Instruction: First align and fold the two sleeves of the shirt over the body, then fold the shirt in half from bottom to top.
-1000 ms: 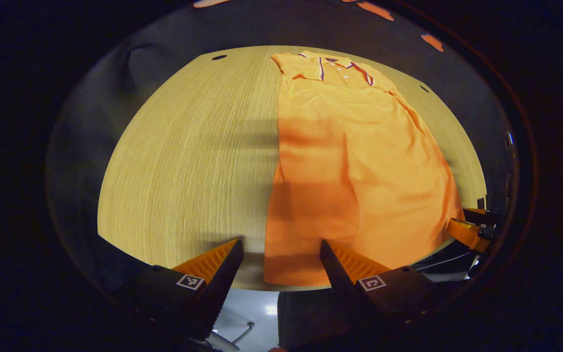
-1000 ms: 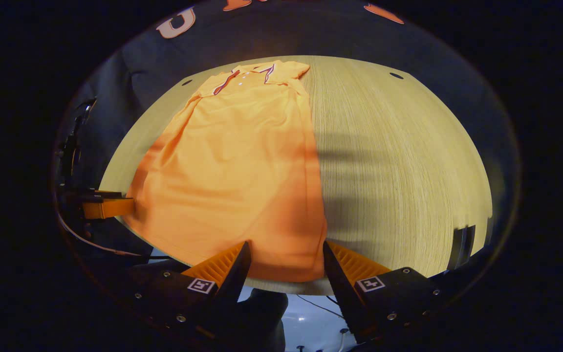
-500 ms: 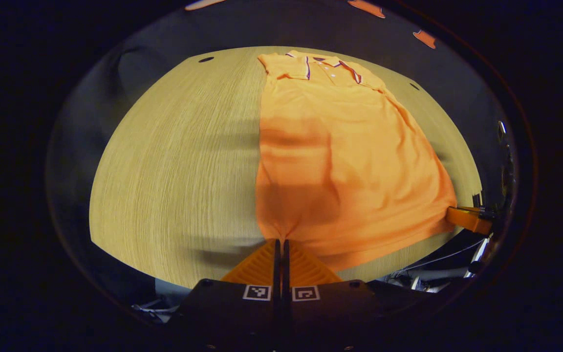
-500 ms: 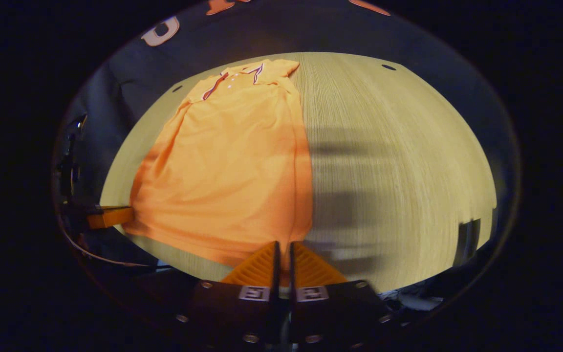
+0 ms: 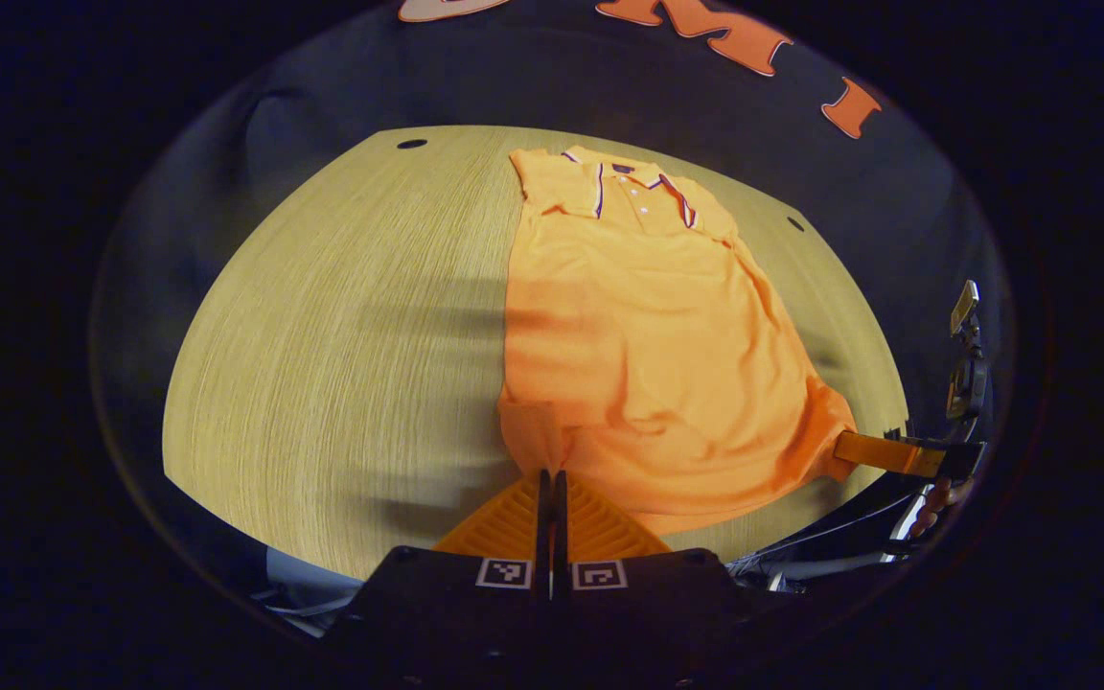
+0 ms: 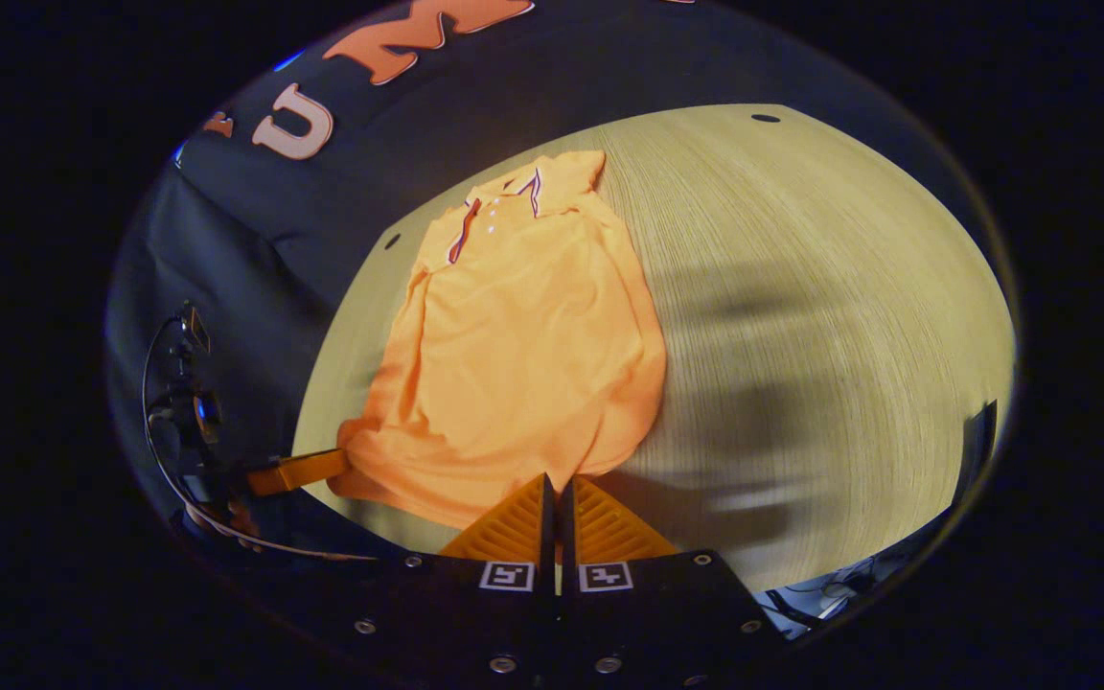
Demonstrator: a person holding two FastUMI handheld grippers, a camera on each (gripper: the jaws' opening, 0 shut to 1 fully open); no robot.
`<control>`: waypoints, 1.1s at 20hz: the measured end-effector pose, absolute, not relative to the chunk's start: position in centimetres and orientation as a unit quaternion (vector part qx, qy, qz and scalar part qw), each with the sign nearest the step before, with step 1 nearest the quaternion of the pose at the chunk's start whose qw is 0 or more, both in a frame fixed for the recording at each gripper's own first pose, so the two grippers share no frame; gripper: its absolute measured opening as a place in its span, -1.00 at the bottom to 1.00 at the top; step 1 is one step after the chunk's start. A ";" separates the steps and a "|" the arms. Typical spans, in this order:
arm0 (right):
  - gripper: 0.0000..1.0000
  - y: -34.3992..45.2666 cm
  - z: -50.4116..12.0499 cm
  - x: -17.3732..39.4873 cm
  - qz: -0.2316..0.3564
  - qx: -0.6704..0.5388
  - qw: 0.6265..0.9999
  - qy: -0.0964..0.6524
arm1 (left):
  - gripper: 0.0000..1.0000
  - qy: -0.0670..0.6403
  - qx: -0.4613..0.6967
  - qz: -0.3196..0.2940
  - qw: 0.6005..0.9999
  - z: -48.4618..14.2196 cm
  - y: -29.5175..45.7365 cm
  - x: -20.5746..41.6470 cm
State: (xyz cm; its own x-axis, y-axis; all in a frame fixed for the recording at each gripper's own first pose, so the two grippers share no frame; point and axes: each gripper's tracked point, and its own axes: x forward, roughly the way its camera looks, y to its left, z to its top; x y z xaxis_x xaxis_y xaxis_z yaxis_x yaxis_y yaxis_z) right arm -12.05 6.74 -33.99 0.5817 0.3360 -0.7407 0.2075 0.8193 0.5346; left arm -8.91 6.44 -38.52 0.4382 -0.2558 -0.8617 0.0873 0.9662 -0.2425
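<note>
An orange polo shirt lies lengthwise on the wooden table, collar at the far end, sleeves folded in over the body. My left gripper is shut on the shirt's near left hem corner, and the cloth bunches and lifts there. In the right gripper view the shirt runs away from me, and my right gripper is shut on the near right hem corner. The right gripper also shows at the far right of the left gripper view, holding the other corner. The hem sags between both grips.
The table stretches wide to the right of the shirt in the right gripper view. Small dark holes mark the tabletop near its far edge. The black booth wall stands behind the table. Cables hang at the left edge.
Both grippers closed on the hem corners, then rose and drew the bottom edge up off the table. The shirt's lower part has bunched and shortened toward the collar.
</note>
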 end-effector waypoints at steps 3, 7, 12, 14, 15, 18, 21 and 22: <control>-0.94 6.1 -32.6 -10.3 0.040 0.312 0.846 0.431 | -0.98 0.492 -0.078 -0.117 0.859 -36.2 5.7 -6.9; -0.94 5.3 -30.1 -7.4 0.042 0.317 0.862 0.394 | -0.97 0.459 -0.078 -0.126 0.876 -33.2 5.6 -3.8; -0.94 4.0 -27.4 -3.9 0.040 0.307 0.877 0.368 | -0.98 0.429 -0.072 -0.134 0.890 -30.7 5.7 0.7; -0.94 3.7 -26.7 -2.6 0.039 0.304 0.880 0.362 | -0.98 0.421 -0.078 -0.136 0.894 -29.9 5.7 2.7; -0.94 3.6 -26.6 -1.5 0.038 0.301 0.882 0.361 | -0.98 0.414 -0.077 -0.135 0.897 -29.4 5.7 4.0; -0.94 2.6 -25.8 1.1 0.031 0.299 0.886 0.354 | -0.98 0.403 -0.080 -0.142 0.900 -28.4 5.6 7.6; -0.94 1.6 -24.8 3.4 0.026 0.292 0.890 0.348 | -0.98 0.394 -0.071 -0.148 0.904 -27.7 5.5 11.4; -0.94 1.4 -24.6 4.2 0.024 0.289 0.892 0.348 | -0.98 0.392 -0.071 -0.150 0.905 -27.7 5.5 12.6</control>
State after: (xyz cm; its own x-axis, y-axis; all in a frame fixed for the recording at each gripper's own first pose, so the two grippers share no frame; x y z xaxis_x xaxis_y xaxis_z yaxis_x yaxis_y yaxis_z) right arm 4.24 1.39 -24.57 0.7571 0.2436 -0.6062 0.1583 0.8319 0.5319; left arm 12.55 5.46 -27.74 0.6469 -0.3273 -0.6888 0.2163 0.9449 -0.2459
